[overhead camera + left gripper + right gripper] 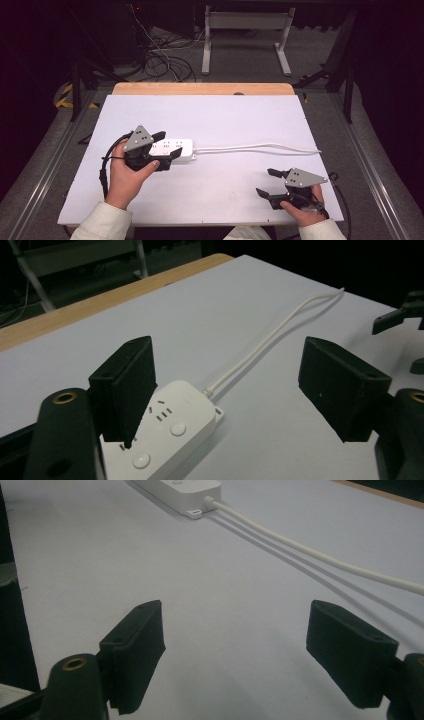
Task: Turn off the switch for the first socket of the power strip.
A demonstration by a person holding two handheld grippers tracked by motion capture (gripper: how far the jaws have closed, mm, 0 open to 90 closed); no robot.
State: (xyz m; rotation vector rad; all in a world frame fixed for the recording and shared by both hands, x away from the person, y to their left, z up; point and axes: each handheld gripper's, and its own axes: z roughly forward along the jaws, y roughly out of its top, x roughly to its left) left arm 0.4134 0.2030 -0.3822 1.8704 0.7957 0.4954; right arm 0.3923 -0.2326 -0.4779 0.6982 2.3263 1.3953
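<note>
A white power strip [182, 146] lies flat on the white board, left of centre, and its white cable [260, 146] runs off to the right edge. My left gripper [168, 143] hovers over the strip's left half with its jaws wide apart. In the left gripper view the strip [172, 432] lies low beneath the left jaw, the cable [270, 340] leads away, and nothing is pressed between the pads of the gripper [235, 385]. My right gripper [264, 181] rests near the front right, open and empty. Its own view has the gripper [245, 650] facing the strip's end [187, 492] and the cable [320, 555].
The white board [225, 115] covers a wooden table whose far edge [200, 88] shows at the back. Beyond it on the floor stand a white table frame [245, 20] and tangled cables [160, 55]. The right gripper's jaw [400, 320] appears at the right of the left gripper view.
</note>
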